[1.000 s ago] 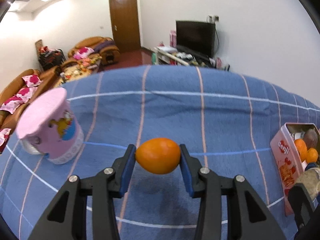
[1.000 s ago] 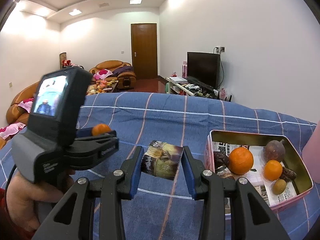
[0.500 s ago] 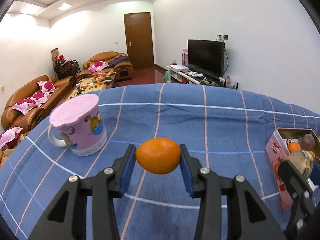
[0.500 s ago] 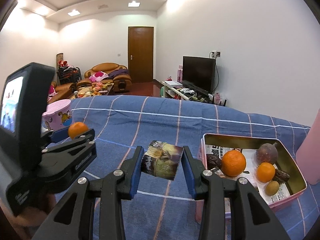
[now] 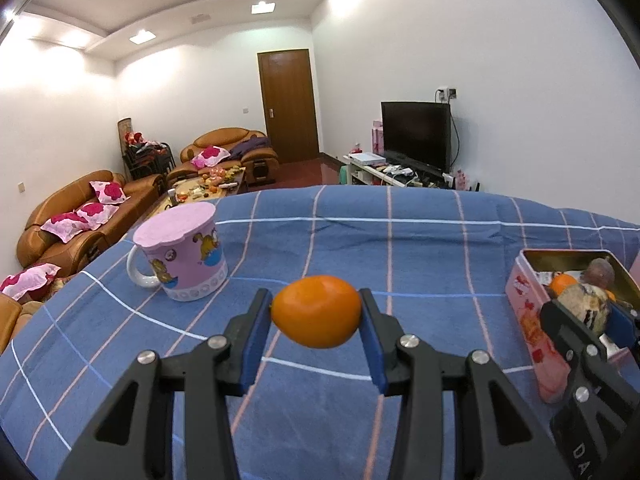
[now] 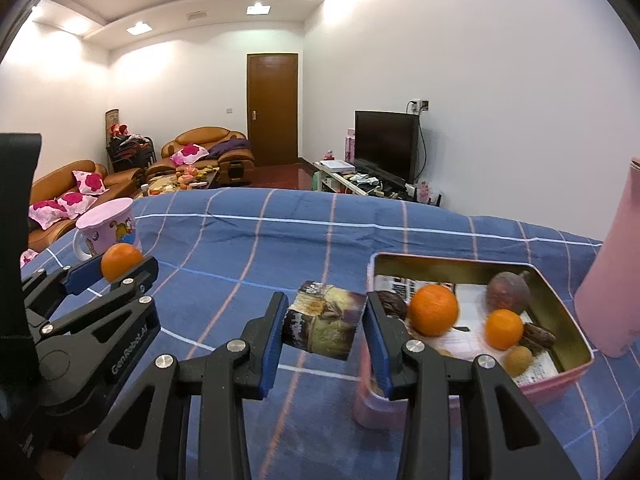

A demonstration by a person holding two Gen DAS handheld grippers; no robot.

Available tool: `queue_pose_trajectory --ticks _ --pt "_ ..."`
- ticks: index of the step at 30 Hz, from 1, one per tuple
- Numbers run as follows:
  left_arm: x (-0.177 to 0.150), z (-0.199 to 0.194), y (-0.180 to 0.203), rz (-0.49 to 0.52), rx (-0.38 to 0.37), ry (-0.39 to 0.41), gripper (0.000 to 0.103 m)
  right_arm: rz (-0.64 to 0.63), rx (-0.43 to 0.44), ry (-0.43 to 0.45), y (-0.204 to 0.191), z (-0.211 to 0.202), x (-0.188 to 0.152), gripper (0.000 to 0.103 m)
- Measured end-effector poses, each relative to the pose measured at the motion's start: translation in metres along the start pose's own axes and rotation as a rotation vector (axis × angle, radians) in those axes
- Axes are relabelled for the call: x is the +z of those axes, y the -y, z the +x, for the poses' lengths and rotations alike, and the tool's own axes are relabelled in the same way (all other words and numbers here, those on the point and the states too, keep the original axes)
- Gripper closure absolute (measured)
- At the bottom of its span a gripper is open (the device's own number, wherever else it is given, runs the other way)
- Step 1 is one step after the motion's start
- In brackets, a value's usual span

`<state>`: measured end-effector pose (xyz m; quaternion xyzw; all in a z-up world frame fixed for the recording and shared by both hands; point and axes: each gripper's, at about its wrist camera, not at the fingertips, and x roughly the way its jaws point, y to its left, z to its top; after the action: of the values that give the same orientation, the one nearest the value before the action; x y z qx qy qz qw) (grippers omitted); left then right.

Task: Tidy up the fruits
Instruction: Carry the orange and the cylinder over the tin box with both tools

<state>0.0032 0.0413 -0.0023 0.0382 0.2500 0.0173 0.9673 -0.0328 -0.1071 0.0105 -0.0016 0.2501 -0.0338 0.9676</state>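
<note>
Left wrist view: left tongs point(image 5: 317, 312) clamp the orange point(image 5: 316, 311) between both pads.

The supporting surface is covered by a blue cloth point(image 6: 256, 248) crossed with white and pale pink lines; a few creases are noted toward its far edge. A pink mug point(image 5: 182, 254) with cartoon figures and a white handle is set upright at the left, closed by a pink lid. A pink rectangular tin point(image 6: 576, 374), open at the top, is placed at the right. A tall pink container point(image 6: 612, 280) is stood just beside the tin's right side; contact cannot be determined.
</note>
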Motion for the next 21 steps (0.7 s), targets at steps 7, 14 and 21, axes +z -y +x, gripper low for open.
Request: queue_pose_trajectory --ticks 7,14,21 --pt "-0.005 -0.018 0.015 0.008 -0.012 0.016 0.058 -0.002 -0.021 0.006 0.017 -0.016 -0.008 0.063" --pt "-0.009 -0.030 0.036 0.019 -0.030 0.026 0.058 0.005 -0.041 0.010 0.039 -0.026 -0.014 0.063" --pt "-0.010 -0.039 0.061 0.039 -0.068 0.024 0.058 0.019 -0.076 0.014 0.066 -0.033 -0.017 0.063"
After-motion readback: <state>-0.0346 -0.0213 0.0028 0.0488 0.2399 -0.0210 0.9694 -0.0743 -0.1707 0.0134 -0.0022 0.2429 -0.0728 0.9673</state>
